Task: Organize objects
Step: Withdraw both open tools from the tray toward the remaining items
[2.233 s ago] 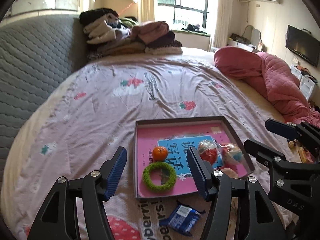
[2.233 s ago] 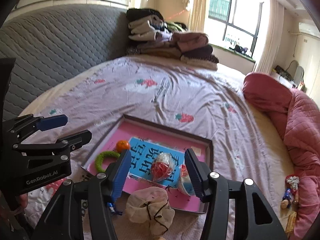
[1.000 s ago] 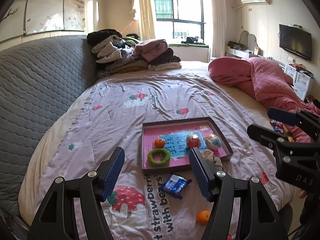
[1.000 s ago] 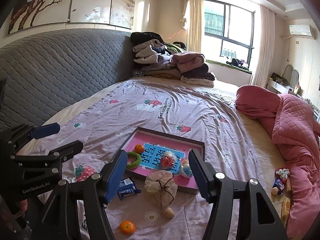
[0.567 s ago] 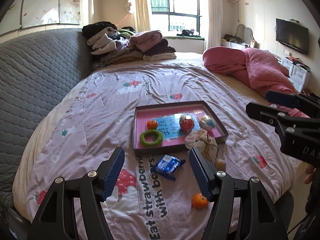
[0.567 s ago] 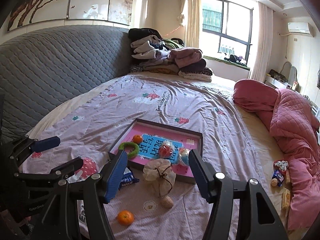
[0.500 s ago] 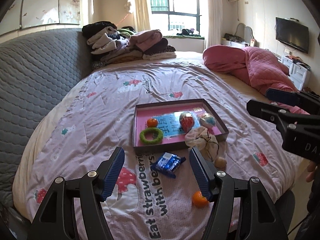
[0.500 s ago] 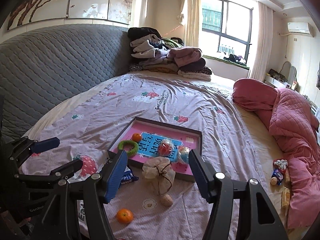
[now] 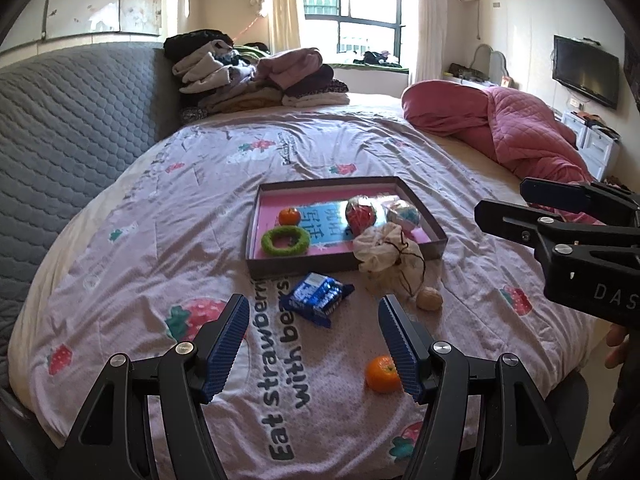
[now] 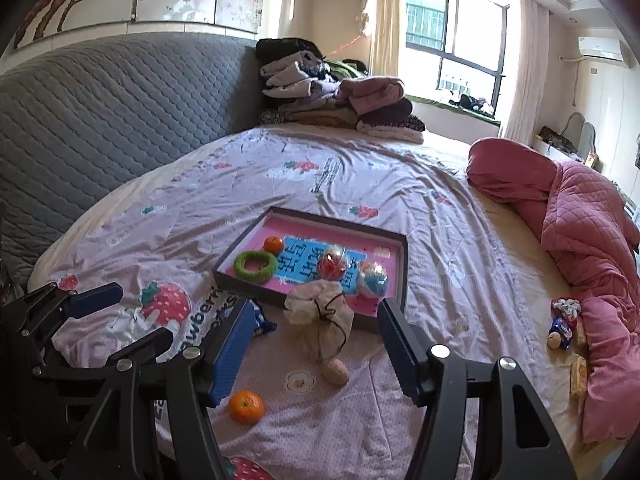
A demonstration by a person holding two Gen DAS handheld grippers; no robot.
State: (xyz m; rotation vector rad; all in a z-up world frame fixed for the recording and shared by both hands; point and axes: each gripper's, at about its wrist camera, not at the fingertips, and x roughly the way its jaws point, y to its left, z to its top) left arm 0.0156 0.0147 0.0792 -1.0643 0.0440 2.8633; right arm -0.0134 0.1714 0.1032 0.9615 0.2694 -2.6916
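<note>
1. Left wrist view: the left tongs (image 9: pixel 314 340) are spread wide and hold nothing. They hang above the bed (image 9: pixel 140 240). A blue snack pack (image 9: pixel 316 298) lies on the sheet between the two fingers. A loose orange (image 9: pixel 382 374) sits just beside the right finger. A small nut (image 9: pixel 429 299) lies near a cream cloth bag (image 9: pixel 386 254), and the bag leans on the front edge of the tray (image 9: pixel 432 232). In the tray are a green ring (image 9: pixel 285 241), a small orange (image 9: pixel 289 216), a red ball (image 9: pixel 361 213) and a blue and white ball (image 9: pixel 404 214). The right tongs (image 9: pixel 504 204) show at the right side, spread apart.

2. Right wrist view: the right tongs (image 10: pixel 316 344) are wide and hold nothing. The cloth bag (image 10: pixel 322 312) and the nut (image 10: pixel 336 371) lie between the fingers. The loose orange (image 10: pixel 246 406) is near the left finger. The snack pack (image 10: pixel 262 322) peeks out behind that finger. The tray (image 10: pixel 402 276) is just past the bag. The left tongs (image 10: pixel 116 320) are at the left, spread apart. A pink quilt (image 10: pixel 580 220) lies on the right of the bed.
</note>
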